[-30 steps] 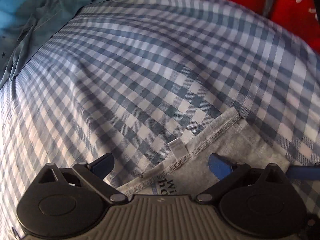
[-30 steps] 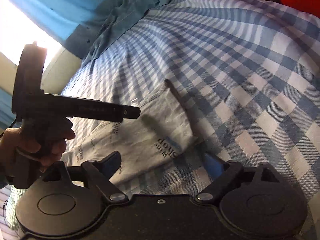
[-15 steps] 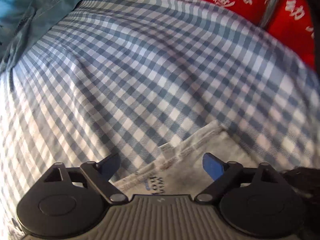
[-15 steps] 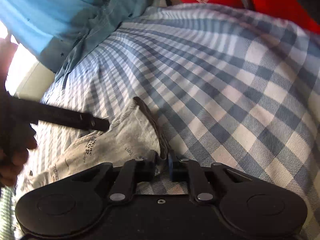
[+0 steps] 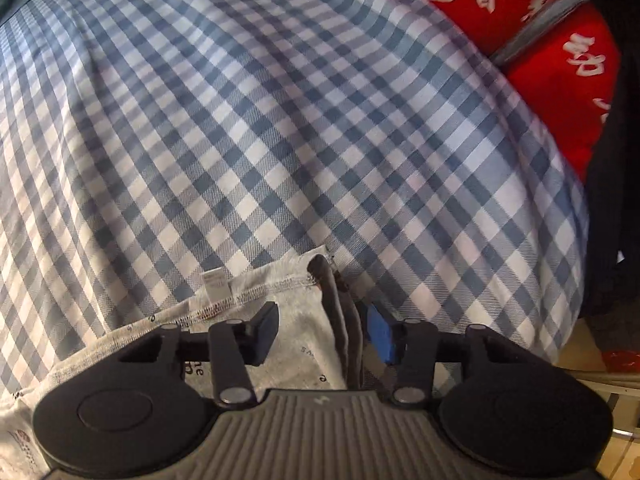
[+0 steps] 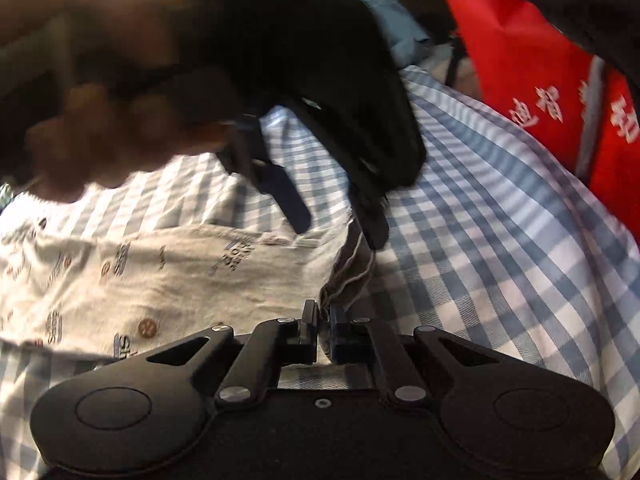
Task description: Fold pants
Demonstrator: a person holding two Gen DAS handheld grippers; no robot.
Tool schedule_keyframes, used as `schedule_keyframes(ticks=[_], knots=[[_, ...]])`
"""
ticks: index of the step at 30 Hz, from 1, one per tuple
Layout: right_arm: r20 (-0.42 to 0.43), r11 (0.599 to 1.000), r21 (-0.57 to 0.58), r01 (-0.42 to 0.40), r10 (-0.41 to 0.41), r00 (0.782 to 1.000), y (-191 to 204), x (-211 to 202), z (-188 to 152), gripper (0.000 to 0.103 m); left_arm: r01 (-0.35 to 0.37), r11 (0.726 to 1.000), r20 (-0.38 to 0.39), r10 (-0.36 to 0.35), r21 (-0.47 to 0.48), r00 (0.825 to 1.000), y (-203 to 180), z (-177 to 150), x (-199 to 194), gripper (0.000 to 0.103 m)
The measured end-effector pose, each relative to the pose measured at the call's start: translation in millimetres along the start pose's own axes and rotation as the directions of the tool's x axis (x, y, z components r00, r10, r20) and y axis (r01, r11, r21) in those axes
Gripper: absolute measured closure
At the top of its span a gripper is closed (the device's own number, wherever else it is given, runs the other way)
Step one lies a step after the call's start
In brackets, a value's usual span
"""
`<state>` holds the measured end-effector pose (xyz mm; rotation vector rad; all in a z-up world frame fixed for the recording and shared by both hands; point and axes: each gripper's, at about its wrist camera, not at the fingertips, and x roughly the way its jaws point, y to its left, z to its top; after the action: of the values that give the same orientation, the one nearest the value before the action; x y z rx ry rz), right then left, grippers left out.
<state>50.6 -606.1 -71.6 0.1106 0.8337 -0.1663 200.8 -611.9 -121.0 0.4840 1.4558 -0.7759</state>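
Blue-and-white checked bedding (image 5: 280, 128) covered the bed, red fabric (image 5: 552, 60) at its far edge. Since a second earlier, the right gripper (image 6: 323, 330) had gone from spread to pinching the grey pants (image 6: 168, 280) (dark waistband); the left gripper (image 5: 324, 332) was closing around that waistband corner.

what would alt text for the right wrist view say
The right gripper has its jaws shut on the dark waistband edge of pale printed pants lying on a blue checked sheet. The left gripper reaches down above them.

Right tongs (image 6: 324, 328) clamped pants (image 6: 160, 280); left tongs (image 5: 326, 334) closing.
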Motion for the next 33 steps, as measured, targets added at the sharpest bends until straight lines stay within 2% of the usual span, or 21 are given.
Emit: schedule_keyframes(ticks=[3,7,9,10,13,16,20,24,27,29,31,32,33], knots=[[-0.006,0.999,-0.038,0.006,-0.006,1.000,8.0,1.0,0.0,0.098,-0.032,0.999,-0.034,0.031,-0.009,0.999,-4.2,-0.8,8.9,0.051],[-0.010,0.997,-0.081,0.004,-0.005,1.000,16.4,1.0,-0.7,0.098,-0.065,0.998,-0.040,0.065,0.001,0.997,-10.1,-4.8,11.2,0.053],[-0.013,0.996,-0.094,0.003,-0.005,1.000,19.4,0.9,-1.0,0.098,-0.098,0.995,-0.036,0.098,0.011,0.995,-13.0,-6.4,11.3,0.071],[-0.013,0.995,-0.099,0.002,-0.004,1.000,20.3,1.1,-0.9,0.098,-0.114,0.993,-0.033,0.115,0.013,0.993,-14.4,-7.4,11.2,0.086],[-0.012,0.995,-0.099,-0.001,-0.001,1.000,20.8,-0.3,-0.8,0.098,-0.106,0.994,-0.015,0.106,-0.012,0.994,-9.4,-10.6,7.2,0.098],[-0.013,0.996,-0.090,0.009,-0.010,1.000,18.7,-2.2,-1.0,0.096,-0.068,0.997,0.010,0.068,-0.047,0.998,0.6,-14.3,1.9,0.099],[-0.016,0.999,-0.045,0.023,-0.024,1.000,9.1,-6.4,-4.5,0.070,-0.019,0.995,0.027,0.022,-0.098,0.999,14.0,-17.4,-3.7,0.099],[-0.053,1.000,0.023,0.007,-0.006,0.999,-2.9,-0.9,-8.6,0.060,0.024,0.990,0.035,-0.019,-0.140,0.999,26.5,-19.1,-8.2,0.099],[-0.054,0.997,0.071,-0.022,0.026,0.998,-10.7,7.3,-5.4,0.060,0.045,0.988,0.046,-0.038,-0.146,0.998,33.2,-21.3,-13.5,0.100],[-0.040,0.997,0.059,-0.046,0.048,0.998,-10.4,9.7,-0.5,0.063,0.063,0.985,0.054,-0.055,-0.159,0.997,38.6,-24.0,-18.6,0.100],[-0.022,0.997,0.036,-0.072,0.073,0.997,-5.8,8.1,6.2,0.077,0.087,0.980,0.066,-0.076,-0.177,0.995,46.5,-28.3,-26.2,0.100],[-0.018,0.996,0.020,-0.084,0.084,0.996,-1.2,6.1,9.2,0.088,0.102,0.977,0.075,-0.089,-0.186,0.993,51.6,-31.2,-31.2,0.100],[-0.012,0.996,-0.004,-0.090,0.090,0.996,4.5,3.1,12.8,0.091,0.119,0.974,0.086,-0.104,-0.194,0.991,57.9,-35.2,-37.3,0.100]])
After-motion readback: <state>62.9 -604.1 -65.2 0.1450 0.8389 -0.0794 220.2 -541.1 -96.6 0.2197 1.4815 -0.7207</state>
